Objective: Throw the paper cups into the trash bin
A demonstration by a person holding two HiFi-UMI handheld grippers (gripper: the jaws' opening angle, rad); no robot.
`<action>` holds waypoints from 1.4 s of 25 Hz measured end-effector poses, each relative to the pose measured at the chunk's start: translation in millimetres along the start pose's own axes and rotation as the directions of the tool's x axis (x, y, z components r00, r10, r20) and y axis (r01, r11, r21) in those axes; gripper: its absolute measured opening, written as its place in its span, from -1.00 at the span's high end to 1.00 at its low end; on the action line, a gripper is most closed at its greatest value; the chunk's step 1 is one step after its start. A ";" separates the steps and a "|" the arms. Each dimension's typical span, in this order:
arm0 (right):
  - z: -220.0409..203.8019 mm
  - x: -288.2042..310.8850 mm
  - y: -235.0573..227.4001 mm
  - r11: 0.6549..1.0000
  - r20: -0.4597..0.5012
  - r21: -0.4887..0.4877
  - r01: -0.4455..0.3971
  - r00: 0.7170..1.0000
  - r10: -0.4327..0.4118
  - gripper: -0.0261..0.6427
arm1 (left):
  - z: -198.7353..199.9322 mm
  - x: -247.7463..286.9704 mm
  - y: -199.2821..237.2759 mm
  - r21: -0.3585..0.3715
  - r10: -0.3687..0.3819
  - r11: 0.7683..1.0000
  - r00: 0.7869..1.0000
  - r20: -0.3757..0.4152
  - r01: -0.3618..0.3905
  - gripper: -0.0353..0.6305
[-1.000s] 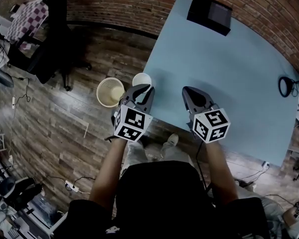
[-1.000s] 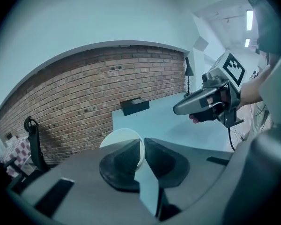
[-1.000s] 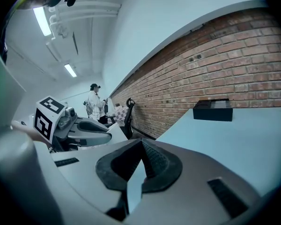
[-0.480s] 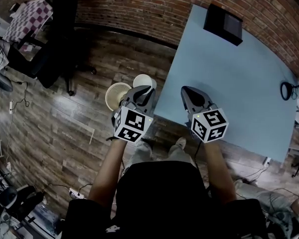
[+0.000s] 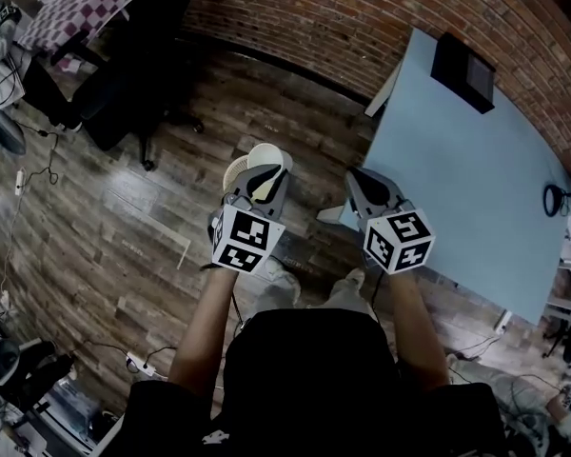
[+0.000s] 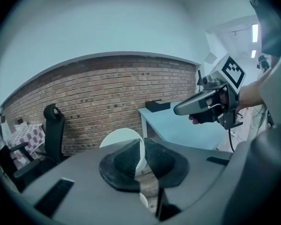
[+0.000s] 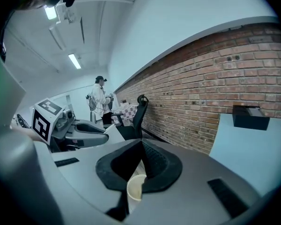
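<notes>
While the left gripper (image 5: 266, 175) hangs beside the blue counter (image 5: 457, 179), its fingers pinch the rim of a white paper cup (image 5: 269, 154), which sits over the trash bin (image 5: 232, 171) on the wooden floor (image 5: 124, 208). The right gripper (image 5: 355, 175) has its fingers pressed together.

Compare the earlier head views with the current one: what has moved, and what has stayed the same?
The left gripper carried its paper cup leftward, away from the table edge, to above the trash bin. Its grip on the cup held; the right gripper stayed alongside it.
</notes>
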State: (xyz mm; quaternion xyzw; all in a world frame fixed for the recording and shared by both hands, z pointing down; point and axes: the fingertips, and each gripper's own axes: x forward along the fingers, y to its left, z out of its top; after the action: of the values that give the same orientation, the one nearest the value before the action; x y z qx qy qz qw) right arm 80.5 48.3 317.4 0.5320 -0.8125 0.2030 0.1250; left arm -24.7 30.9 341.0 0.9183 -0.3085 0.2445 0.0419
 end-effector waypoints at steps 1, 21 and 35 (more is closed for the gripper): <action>2.0 5.4 8.0 1.000 0.000 -0.005 -0.007 1.000 0.007 0.94 | -2.1 -7.9 9.5 -0.022 0.014 1.000 1.000 0.010 -0.014 0.78; -1.1 89.8 104.9 0.981 -0.057 -0.039 -0.189 0.981 0.187 0.94 | -49.4 -67.1 69.9 -0.106 0.096 0.990 0.995 -0.004 -0.095 0.78; 35.8 172.8 97.3 0.958 -0.052 -0.026 -0.286 0.957 0.284 0.94 | -51.3 -36.3 142.5 -0.103 0.176 0.978 0.981 -0.078 -0.183 0.78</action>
State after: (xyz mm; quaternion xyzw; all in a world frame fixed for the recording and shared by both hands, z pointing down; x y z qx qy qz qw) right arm -77.7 -74.7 339.0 0.4023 -0.8806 0.2180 0.1229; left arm -155.0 -52.4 358.2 0.8740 -0.4016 0.2614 0.0806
